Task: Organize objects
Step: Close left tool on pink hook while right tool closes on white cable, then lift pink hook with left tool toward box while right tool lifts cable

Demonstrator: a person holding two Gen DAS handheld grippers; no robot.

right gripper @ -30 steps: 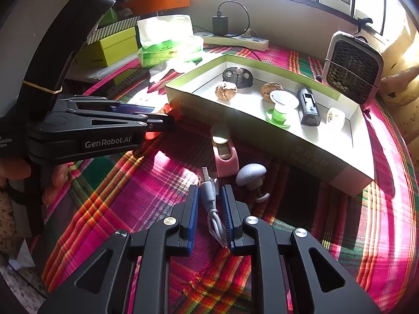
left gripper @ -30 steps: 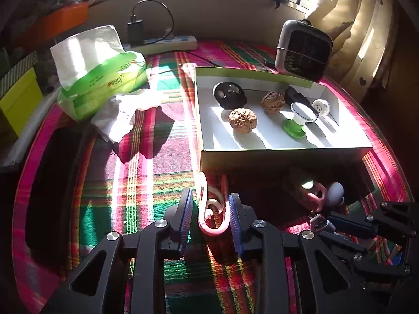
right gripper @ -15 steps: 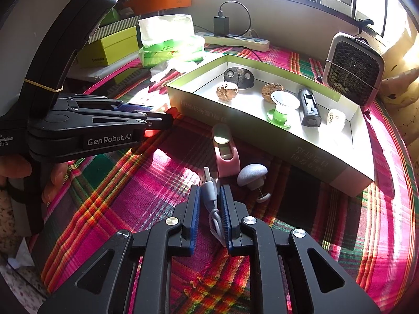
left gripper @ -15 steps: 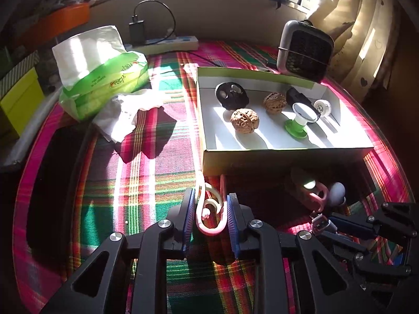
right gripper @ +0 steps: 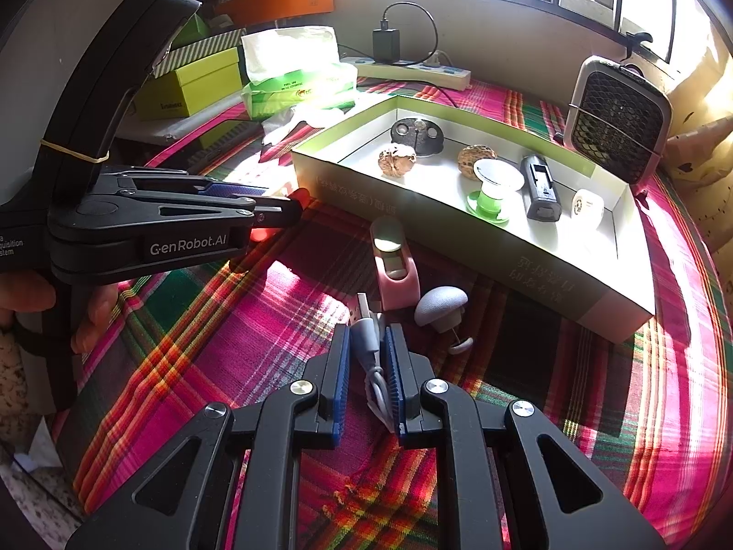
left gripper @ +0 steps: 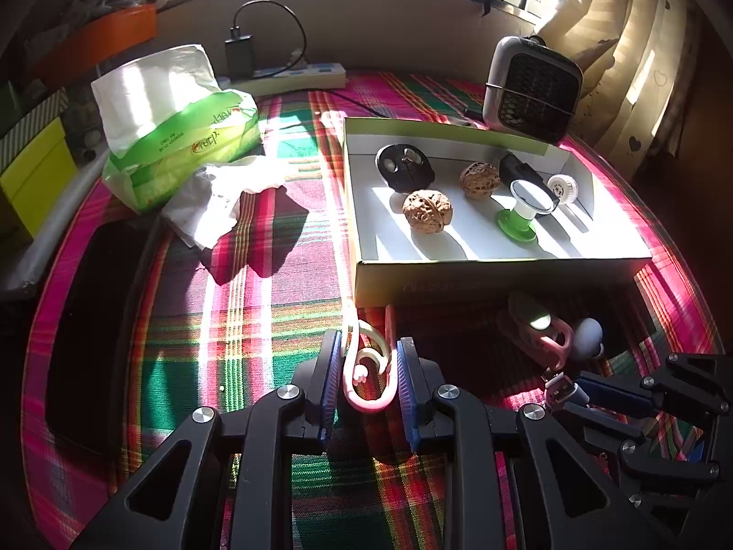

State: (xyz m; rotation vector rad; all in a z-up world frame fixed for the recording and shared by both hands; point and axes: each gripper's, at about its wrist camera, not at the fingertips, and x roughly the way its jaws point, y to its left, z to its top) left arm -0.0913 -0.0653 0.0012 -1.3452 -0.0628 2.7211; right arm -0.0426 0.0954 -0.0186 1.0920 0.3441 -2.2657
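Observation:
A white open box on the plaid cloth holds two walnuts, a black round piece, a green-footed cup, a black device and a white cap. My left gripper is shut on a pink and white hook just in front of the box. My right gripper is shut on a grey USB cable; it also shows in the left wrist view. A pink clip and a grey mushroom-shaped piece lie beside it.
A green tissue pack and a crumpled tissue lie at the left. A small heater stands behind the box. A power strip with a charger runs along the back wall. Yellow-green boxes stand at the far left.
Both grippers have closed further, the left on the hook and the right on the cable. The left gripper has shifted slightly toward the box.

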